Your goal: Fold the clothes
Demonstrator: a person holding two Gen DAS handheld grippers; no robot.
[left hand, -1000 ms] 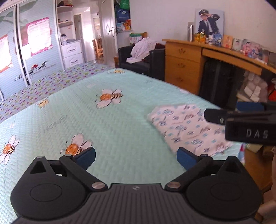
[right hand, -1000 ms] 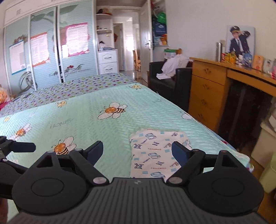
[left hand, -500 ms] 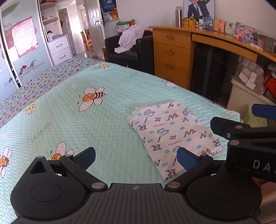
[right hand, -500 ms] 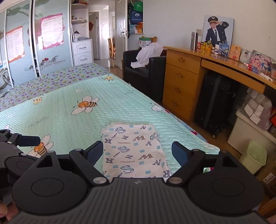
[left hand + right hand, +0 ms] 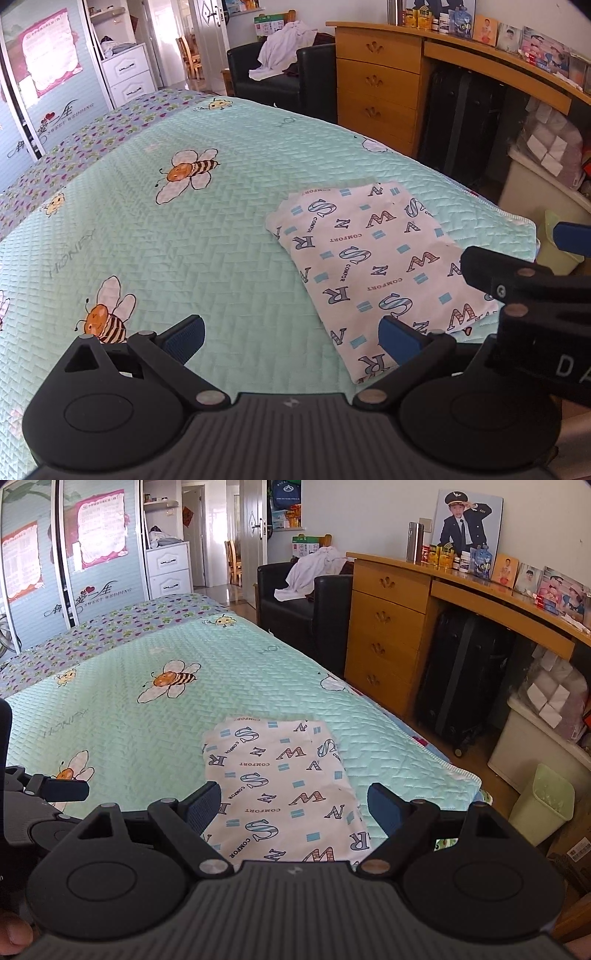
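A white garment printed with letters point(image 5: 373, 266) lies folded into a flat rectangle near the right edge of the green bee-patterned bedspread point(image 5: 192, 236). My left gripper point(image 5: 291, 338) hovers open just in front of the garment's near left corner, nothing between its blue pads. In the right wrist view the same garment point(image 5: 280, 775) lies straight ahead, and my right gripper point(image 5: 295, 806) stands open above its near end without touching it. The right gripper's black body also shows at the right of the left wrist view.
A wooden desk with drawers point(image 5: 388, 635), a black suitcase point(image 5: 461, 686) and a black armchair with white cloth point(image 5: 306, 590) line the right side. A green bin point(image 5: 543, 801) and white box stand on the floor by the bed's corner. Wardrobe doors close off the left.
Both grippers have swung right and tilted down toward the folded garment, which now sits larger and nearer the middle in each view. Both stayed open.
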